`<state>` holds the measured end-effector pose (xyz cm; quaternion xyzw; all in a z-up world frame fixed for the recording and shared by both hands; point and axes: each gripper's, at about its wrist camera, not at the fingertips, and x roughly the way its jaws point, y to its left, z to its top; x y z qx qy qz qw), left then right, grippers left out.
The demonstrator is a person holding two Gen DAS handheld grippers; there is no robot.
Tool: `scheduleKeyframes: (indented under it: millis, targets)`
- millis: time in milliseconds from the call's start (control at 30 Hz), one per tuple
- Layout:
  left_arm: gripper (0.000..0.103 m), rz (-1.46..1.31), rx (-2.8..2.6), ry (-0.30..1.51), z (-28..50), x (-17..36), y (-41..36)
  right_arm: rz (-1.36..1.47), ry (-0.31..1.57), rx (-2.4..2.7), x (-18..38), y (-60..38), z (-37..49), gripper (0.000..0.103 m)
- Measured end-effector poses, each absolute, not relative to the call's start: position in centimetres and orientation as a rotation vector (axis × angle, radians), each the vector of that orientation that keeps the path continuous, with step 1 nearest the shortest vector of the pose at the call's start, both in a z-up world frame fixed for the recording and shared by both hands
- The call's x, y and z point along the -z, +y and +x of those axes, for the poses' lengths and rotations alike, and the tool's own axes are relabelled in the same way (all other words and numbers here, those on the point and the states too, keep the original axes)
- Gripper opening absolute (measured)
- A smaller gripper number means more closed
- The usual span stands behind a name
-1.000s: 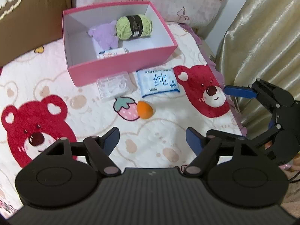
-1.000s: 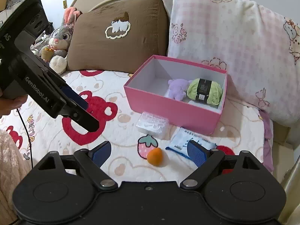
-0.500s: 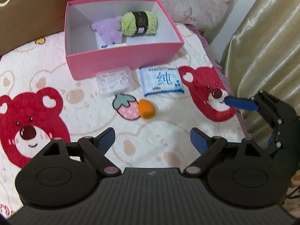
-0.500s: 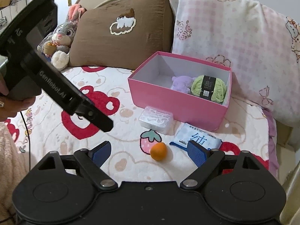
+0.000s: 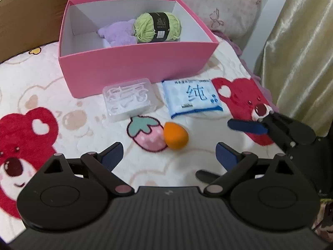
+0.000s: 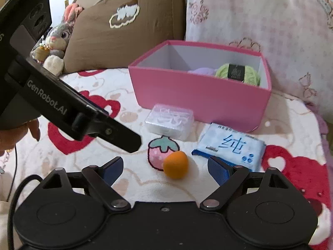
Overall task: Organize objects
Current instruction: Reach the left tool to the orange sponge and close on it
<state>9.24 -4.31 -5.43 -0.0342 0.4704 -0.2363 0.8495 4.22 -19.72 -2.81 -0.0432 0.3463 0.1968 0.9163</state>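
A pink box [image 5: 133,62] [image 6: 197,95] sits on the bed and holds green yarn [image 5: 158,27] [image 6: 239,74] and a purple plush [image 5: 118,34]. In front of it lie a clear plastic case [image 5: 130,98] [image 6: 169,121], a blue tissue pack [image 5: 192,98] [image 6: 231,145] and an orange egg-shaped sponge [image 5: 175,138] [image 6: 175,167]. My left gripper [image 5: 168,156] is open and empty, just short of the sponge. My right gripper [image 6: 165,169] is open and empty, with the sponge between its fingertips' line.
The bedspread [image 5: 62,108] has red bears and a strawberry print. A brown pillow [image 6: 124,27], a pink checked pillow [image 6: 260,16] and a plush rabbit [image 6: 56,41] line the headboard. A gold curtain [image 5: 301,41] hangs on the right.
Both grippers have moved forward and down toward the objects in front of the box. The sponge now lies close to both pairs of fingertips. Nothing has been picked up.
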Motion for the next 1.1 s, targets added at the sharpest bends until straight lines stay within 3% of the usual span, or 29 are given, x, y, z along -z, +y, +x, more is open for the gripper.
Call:
scheduleKeyframes:
  millis: [567, 600, 733, 800, 833, 1100]
  targets:
    - [0.093, -0.237, 0.545, 0.907, 11.2, 13.3, -4.9, -0.174, 0.665, -0.337, 10.1, -18.3, 6.4, 0.087]
    - [0.090, -0.240, 0.547, 0.906, 11.2, 13.5, -4.9, -0.171, 0.659, -0.336, 10.2, -18.3, 6.4, 0.082]
    - [0.053, -0.300, 0.577, 0.899, 11.2, 14.3, -4.6, -0.151, 0.661, -0.327, 10.7, -18.2, 6.6, 0.060]
    - [0.041, -0.314, 0.588, 0.902, 11.2, 14.4, -4.6, -0.159, 0.639, -0.327, 10.7, -18.0, 6.3, 0.040]
    - [0.033, -0.317, 0.605, 0.902, 11.2, 14.4, -4.8, -0.162, 0.637, -0.327, 10.7, -17.9, 6.3, 0.040]
    - [0.031, -0.308, 0.630, 0.924, 10.6, 13.4, -5.5, -0.149, 0.651, -0.289, 9.7, -17.6, 5.5, 0.039]
